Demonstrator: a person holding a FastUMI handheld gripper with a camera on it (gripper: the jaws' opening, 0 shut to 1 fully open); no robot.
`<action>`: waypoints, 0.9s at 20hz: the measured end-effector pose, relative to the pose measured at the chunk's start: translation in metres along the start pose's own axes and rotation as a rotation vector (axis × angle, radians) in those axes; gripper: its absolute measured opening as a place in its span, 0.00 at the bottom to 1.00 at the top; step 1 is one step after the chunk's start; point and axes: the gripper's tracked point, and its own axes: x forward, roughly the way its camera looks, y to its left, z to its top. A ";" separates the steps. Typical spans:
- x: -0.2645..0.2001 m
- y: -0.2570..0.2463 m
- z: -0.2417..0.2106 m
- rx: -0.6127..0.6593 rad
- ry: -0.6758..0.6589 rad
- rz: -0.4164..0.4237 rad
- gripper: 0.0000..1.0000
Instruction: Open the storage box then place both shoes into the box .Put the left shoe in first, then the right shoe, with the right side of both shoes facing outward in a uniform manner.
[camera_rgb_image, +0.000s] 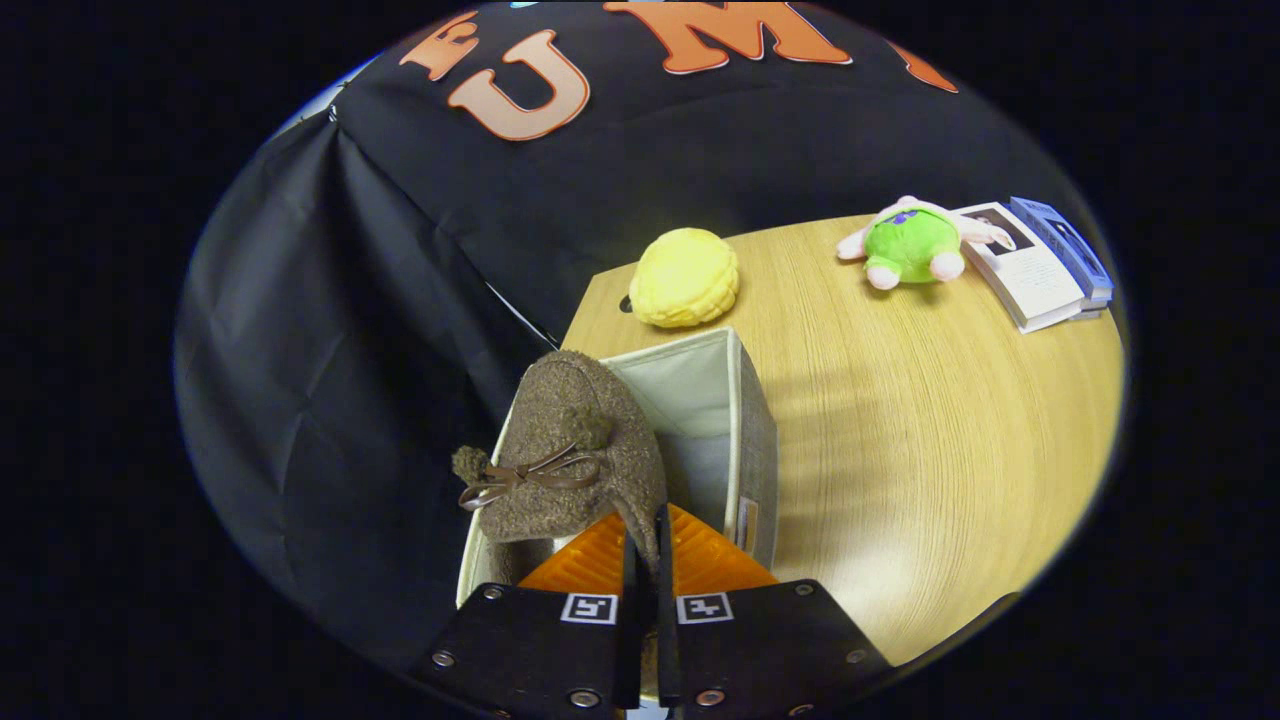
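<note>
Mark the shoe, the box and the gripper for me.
shoe (575, 440): gripper view, fuzzy upper by the bow.
box (755, 440): gripper view, outer side wall.
gripper (645, 545): gripper view, between the fingertips, shut on the shoe's rim.

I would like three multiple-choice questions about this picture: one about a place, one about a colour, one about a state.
1. Where is the brown shoe?
A. beside the books
B. over the open storage box, held at the gripper's jaws
C. under the plush toy

2. What colour is the round cushion beyond the storage box?
A. yellow
B. red
C. blue

3. How is the gripper?
A. wide open, holding nothing
B. shut on the green toy
C. shut on the shoe's edge

Answers: 1 B, the shoe hangs above the box opening; 2 A, it is plainly yellow; 3 C, the jaws stand nearly together with the shoe's rim pinched between them.
</note>
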 end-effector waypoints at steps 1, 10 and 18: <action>0.000 0.004 -0.001 0.003 -0.003 0.012 0.09; -0.055 0.003 0.031 0.016 -0.171 0.056 0.62; -0.144 -0.053 0.066 -0.083 -0.433 0.020 0.87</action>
